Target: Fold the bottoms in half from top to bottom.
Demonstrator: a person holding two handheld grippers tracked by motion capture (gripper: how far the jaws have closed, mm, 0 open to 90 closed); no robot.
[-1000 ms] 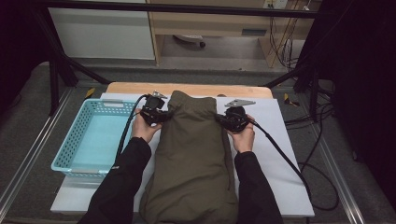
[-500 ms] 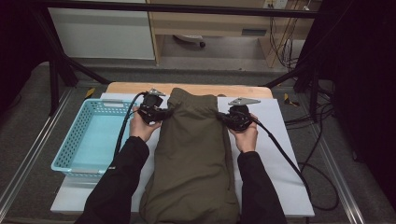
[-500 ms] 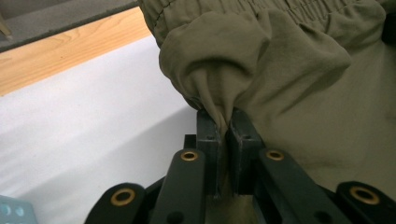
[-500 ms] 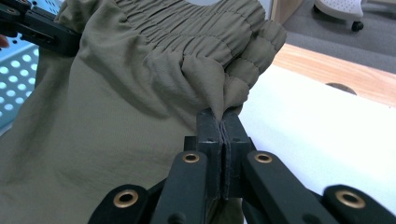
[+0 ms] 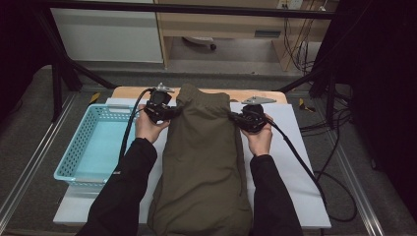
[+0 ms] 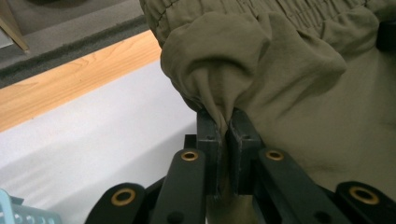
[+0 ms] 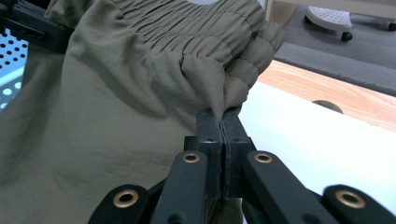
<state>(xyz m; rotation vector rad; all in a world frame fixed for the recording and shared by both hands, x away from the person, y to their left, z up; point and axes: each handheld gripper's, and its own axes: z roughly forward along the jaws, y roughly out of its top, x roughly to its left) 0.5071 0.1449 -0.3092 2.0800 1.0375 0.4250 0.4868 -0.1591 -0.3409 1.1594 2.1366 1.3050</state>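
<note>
Where the table's left side begins, a light blue basket [image 5: 93, 147] sits on the white table top [image 5: 290, 162], just beside the olive trousers [image 5: 204, 162], which lie lengthwise down the middle with the gathered waistband [image 5: 204, 96] at the far end. Next comes the left gripper [image 5: 169, 112], held at the waistband's left corner; in the left gripper view its jaws are pressed together on a pinch of the olive cloth [image 6: 224, 109], which bunches up above the pads. Across the garment, the right gripper [image 5: 237, 119] sits at the opposite corner, and the right gripper view shows its jaws clamped tight on the elastic edge [image 7: 224, 105]. Beyond the white surface, a strip of bare wood [image 5: 255, 94] runs along the far edge.
</note>
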